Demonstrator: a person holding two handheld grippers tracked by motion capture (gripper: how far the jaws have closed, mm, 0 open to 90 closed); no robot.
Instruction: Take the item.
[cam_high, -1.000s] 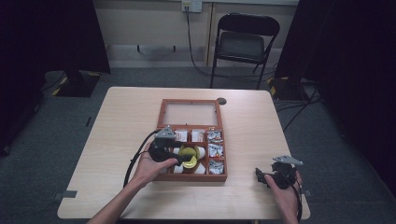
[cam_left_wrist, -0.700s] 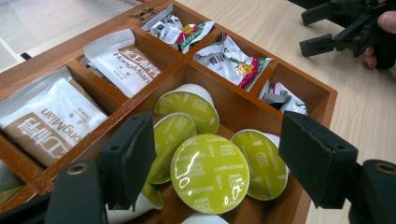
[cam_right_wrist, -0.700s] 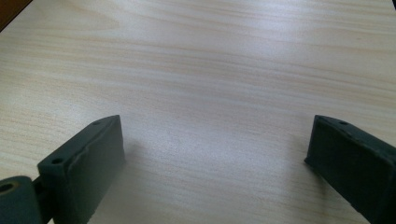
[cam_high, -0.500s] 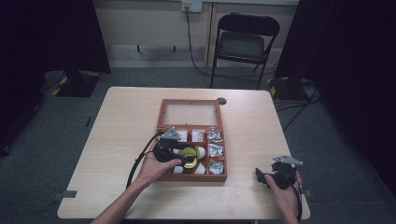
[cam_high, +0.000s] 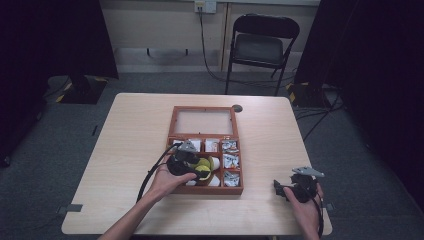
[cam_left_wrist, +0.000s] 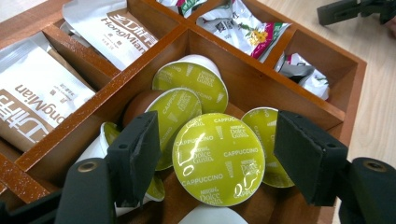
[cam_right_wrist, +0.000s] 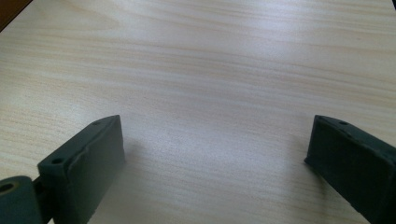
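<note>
While the person's left hand (cam_high: 167, 181) holds it over the near-left part of the divided red-brown wooden box (cam_high: 206, 121), the left gripper (cam_left_wrist: 217, 156) hangs with its two black jaws spread wide on either side of a round yellow-green foil-lidded coffee capsule printed CAPPUCCINO (cam_left_wrist: 218, 157); neither jaw touches the lid. In the left gripper view, more capsules of the same kind (cam_left_wrist: 191, 85) crowd that compartment, at 11 and 3 o'clock from the centred one, some lying tilted and overlapping. Beyond a wooden divider, at 10 o'clock, lie white and brown sachets marked HongMian (cam_left_wrist: 33, 100); at 1 o'clock other compartments hold crinkled silver packets with floral print (cam_left_wrist: 246, 31).

In the high view the box sits at the middle of the pale wooden table (cam_high: 125, 130), its glass-paned lid laid open toward 12 o'clock. The right gripper (cam_high: 289, 190) rests well apart from the box, at 4 o'clock from it near the table's near-right corner, held in the person's right hand (cam_high: 306, 209). Its own view shows its jaws wide apart over bare tabletop, gripping nothing
</note>
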